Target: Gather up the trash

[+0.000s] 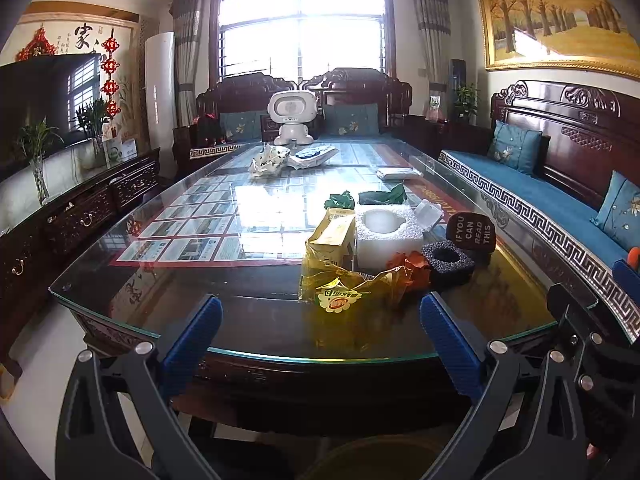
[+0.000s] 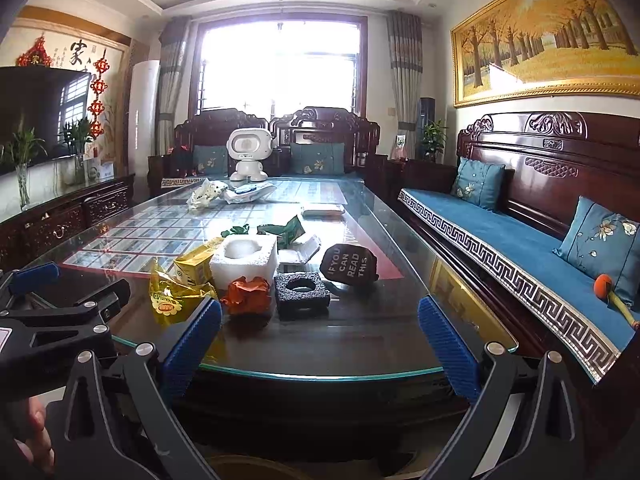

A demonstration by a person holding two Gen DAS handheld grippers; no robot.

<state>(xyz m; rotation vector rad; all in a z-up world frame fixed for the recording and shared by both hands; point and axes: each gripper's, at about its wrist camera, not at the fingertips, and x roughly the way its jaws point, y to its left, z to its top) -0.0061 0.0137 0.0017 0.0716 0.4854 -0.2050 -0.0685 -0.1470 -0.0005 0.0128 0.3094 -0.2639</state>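
Note:
A pile of trash lies at the near end of the glass table: a yellow wrapper, a yellow carton, a white foam block, an orange crumpled scrap, a black foam ring and green wrappers. My left gripper hangs open before the table's front edge, facing the yellow wrapper. My right gripper is open too, level with the black foam ring and the orange scrap. Neither holds anything.
A dark pad lettered "IF YOU CAN READ THIS" stands behind the foam ring. Crumpled white paper, a white package and a white toy robot are at the far end. A blue-cushioned bench runs along the right. A round container rim shows below.

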